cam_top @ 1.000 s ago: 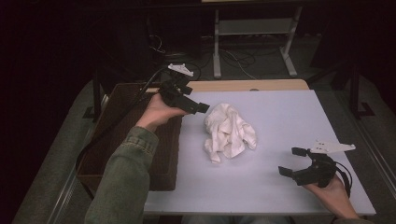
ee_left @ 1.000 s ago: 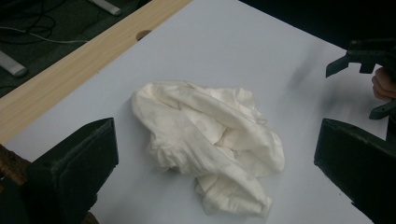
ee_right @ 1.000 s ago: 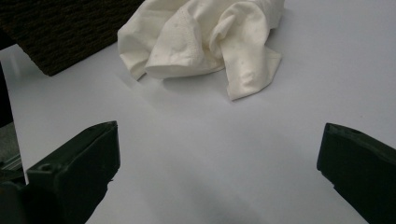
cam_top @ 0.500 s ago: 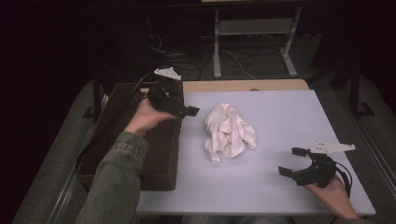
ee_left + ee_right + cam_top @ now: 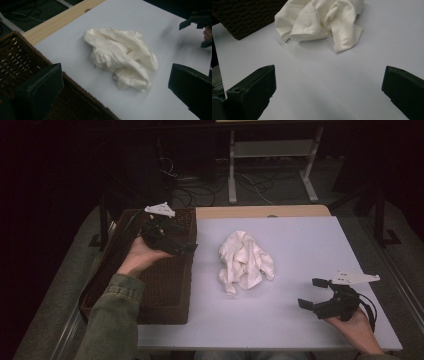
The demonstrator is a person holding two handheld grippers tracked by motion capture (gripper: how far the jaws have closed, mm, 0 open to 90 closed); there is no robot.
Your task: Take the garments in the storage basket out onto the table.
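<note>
Cloth (image 5: 245,261) lies crumpled on the table (image 5: 310,240), about mid-surface, between my two grippers. My left gripper (image 5: 186,249) hangs over the basket (image 5: 165,290), near its right rim, jaws apart and pointing toward the cloth; nothing between them. The basket sits at the table's left edge, to the left of the cloth and apart from it. My right gripper (image 5: 312,293) is low over the table's near right corner, jaws spread, the cloth ahead of it and to its left, well apart. Behind the table, on the floor: cables (image 5: 200,185) and a stand (image 5: 272,157).
</note>
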